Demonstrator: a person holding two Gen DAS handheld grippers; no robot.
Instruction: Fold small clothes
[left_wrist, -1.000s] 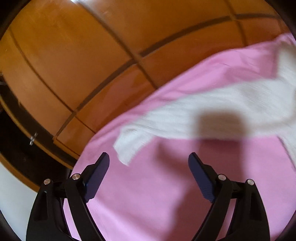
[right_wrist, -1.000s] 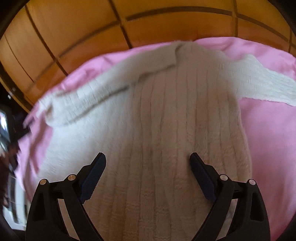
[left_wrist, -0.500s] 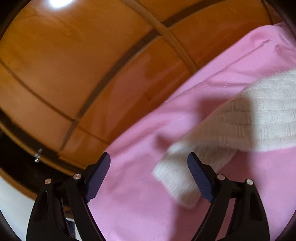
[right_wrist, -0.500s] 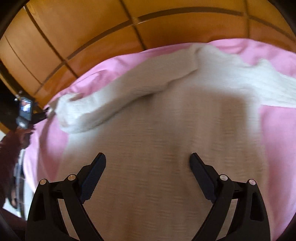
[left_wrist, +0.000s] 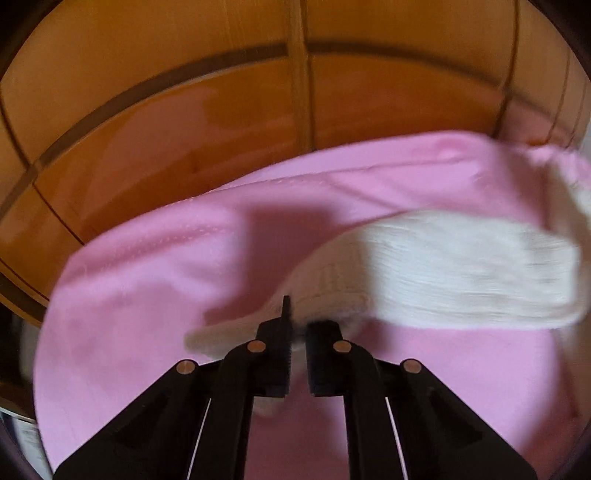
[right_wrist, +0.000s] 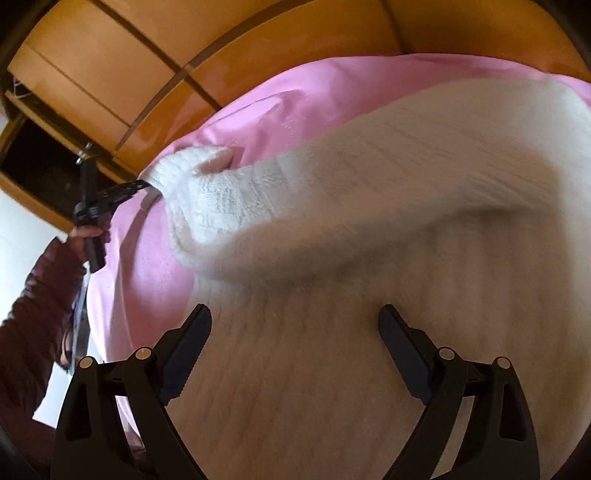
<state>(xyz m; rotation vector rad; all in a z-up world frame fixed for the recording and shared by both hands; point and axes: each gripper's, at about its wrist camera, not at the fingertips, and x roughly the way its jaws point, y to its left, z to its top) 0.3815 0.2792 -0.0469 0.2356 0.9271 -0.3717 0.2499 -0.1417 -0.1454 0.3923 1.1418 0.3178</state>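
Observation:
A white knit sweater lies spread on a pink sheet. Its left sleeve runs out to the right in the left wrist view. My left gripper has its jaws closing on the sleeve's cuff, and white knit is pinched between the pads. The right wrist view shows the same left gripper gripping the cuff end of the sleeve, held by a hand. My right gripper hovers open over the sweater's body with nothing between its fingers.
Glossy wooden wardrobe doors stand just behind the sheet's far edge. A dark open compartment shows at the far left. A person's maroon sleeve reaches in at the left side.
The left gripper has come down onto the sleeve's cuff and gone from open to shut on it. The right gripper has shifted over the sweater's body and stays open.

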